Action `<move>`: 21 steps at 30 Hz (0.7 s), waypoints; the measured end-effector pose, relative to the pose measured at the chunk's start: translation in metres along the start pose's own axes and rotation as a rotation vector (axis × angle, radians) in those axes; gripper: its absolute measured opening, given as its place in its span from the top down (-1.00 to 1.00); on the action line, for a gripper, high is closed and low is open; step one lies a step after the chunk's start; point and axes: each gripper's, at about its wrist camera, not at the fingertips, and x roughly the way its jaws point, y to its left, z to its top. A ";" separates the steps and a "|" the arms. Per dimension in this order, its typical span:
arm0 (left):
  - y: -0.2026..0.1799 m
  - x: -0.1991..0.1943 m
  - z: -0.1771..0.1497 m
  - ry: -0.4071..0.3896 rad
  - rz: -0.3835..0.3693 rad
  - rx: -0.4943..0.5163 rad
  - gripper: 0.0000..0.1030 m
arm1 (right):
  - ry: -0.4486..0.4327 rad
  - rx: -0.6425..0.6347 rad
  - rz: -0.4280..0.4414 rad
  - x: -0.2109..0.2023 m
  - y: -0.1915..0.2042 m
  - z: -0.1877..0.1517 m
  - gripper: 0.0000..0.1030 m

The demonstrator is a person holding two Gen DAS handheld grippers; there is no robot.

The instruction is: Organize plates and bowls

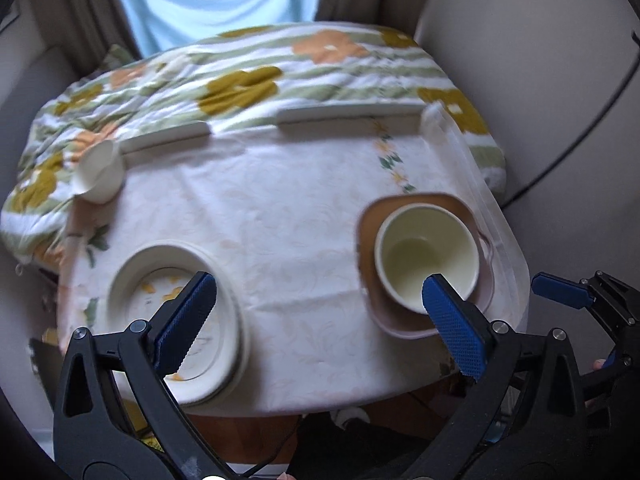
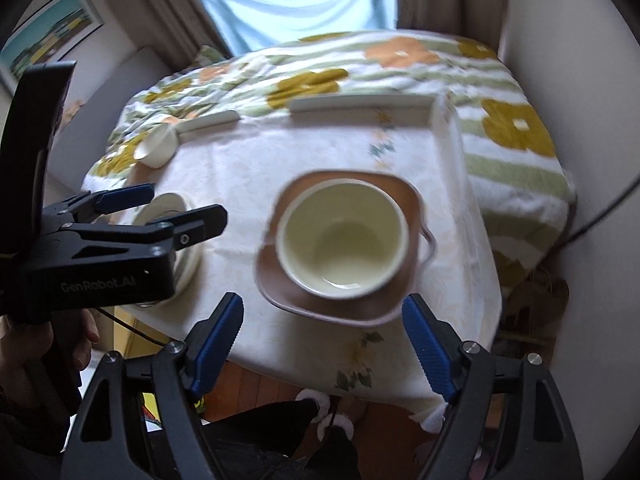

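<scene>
A cream bowl stands on a brown square plate at the table's right. A stack of white floral plates lies at the front left. A small white cup lies tipped at the back left. My left gripper is open and empty above the table's front, between the stack and the bowl; it also shows in the right wrist view. My right gripper is open and empty just in front of the brown plate.
The small table wears a pale cloth under a clear cover. A floral quilt lies on a bed behind it. White strips line the table's back edge. A dark cable hangs at the right wall. Wood floor shows below.
</scene>
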 end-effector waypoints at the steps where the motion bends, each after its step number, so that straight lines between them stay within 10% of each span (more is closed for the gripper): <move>1: 0.007 -0.006 0.001 -0.013 0.015 -0.017 -0.99 | -0.003 -0.019 0.013 0.000 0.005 0.004 -0.52; 5: 0.046 -0.035 0.005 -0.079 0.100 -0.087 -0.99 | -0.004 -0.108 0.066 0.006 0.033 0.027 -0.52; 8: 0.083 -0.056 0.008 -0.142 0.171 -0.141 -0.99 | -0.022 -0.187 0.103 0.011 0.058 0.050 -0.97; 21: 0.294 -0.051 0.027 -0.216 0.230 -0.508 -0.99 | -0.094 -0.331 0.213 0.085 0.173 0.206 -0.99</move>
